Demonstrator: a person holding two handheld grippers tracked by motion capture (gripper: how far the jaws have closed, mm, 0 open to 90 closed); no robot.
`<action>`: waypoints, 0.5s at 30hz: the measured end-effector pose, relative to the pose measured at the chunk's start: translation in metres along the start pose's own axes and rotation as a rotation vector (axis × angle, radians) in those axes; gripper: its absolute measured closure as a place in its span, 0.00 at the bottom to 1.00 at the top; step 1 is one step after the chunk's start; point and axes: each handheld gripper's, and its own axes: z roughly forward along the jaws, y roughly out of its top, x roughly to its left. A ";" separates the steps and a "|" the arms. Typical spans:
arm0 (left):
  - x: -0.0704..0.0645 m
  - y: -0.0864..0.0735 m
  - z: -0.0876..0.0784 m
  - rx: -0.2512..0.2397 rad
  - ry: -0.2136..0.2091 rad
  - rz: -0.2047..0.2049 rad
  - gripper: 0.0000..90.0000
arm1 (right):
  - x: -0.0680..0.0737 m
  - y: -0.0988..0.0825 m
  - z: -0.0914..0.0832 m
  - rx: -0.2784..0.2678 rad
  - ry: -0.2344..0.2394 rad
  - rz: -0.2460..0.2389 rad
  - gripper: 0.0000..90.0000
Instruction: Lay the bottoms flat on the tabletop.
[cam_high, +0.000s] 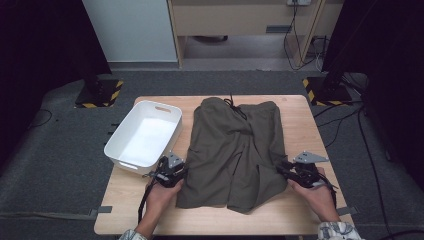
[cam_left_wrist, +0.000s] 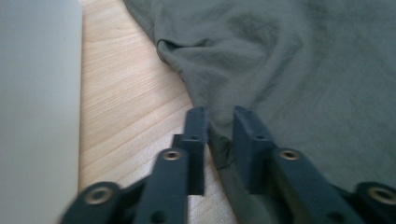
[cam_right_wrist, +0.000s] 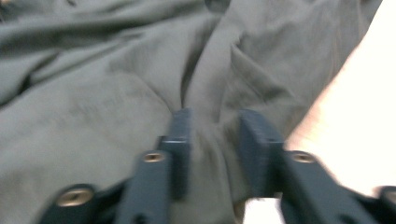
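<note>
A pair of olive-green shorts (cam_high: 235, 150) lies spread on the wooden table (cam_high: 295, 215), drawstring waist at the far end and leg hems toward me. My left gripper (cam_high: 181, 172) sits at the shorts' left edge. In the left gripper view its jaws stand a little apart around (cam_left_wrist: 219, 116), and a loose ridge of the cloth (cam_left_wrist: 289, 70) lies between them. My right gripper (cam_high: 285, 167) is at the shorts' right edge. In the blurred right gripper view its jaws are parted around (cam_right_wrist: 215, 119), with a fold of the fabric (cam_right_wrist: 116, 93) between them and the pads off it.
A white plastic bin (cam_high: 116, 142) stands on the table's left side, close to my left gripper, and its wall (cam_left_wrist: 37, 116) fills the left of the left gripper view. Bare wood (cam_left_wrist: 126, 112) lies between the bin and the shorts. Grey carpet and stand bases surround the table.
</note>
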 end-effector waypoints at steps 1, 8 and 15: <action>-0.001 0.000 0.000 -0.002 0.006 0.001 0.77 | 0.002 0.002 -0.001 -0.012 0.002 -0.003 0.63; -0.007 0.001 -0.013 -0.048 0.000 0.003 0.71 | 0.020 0.022 -0.006 -0.097 0.020 -0.038 0.41; -0.017 0.001 -0.026 -0.075 -0.027 0.008 0.68 | 0.045 0.039 0.009 -0.106 0.090 -0.076 0.33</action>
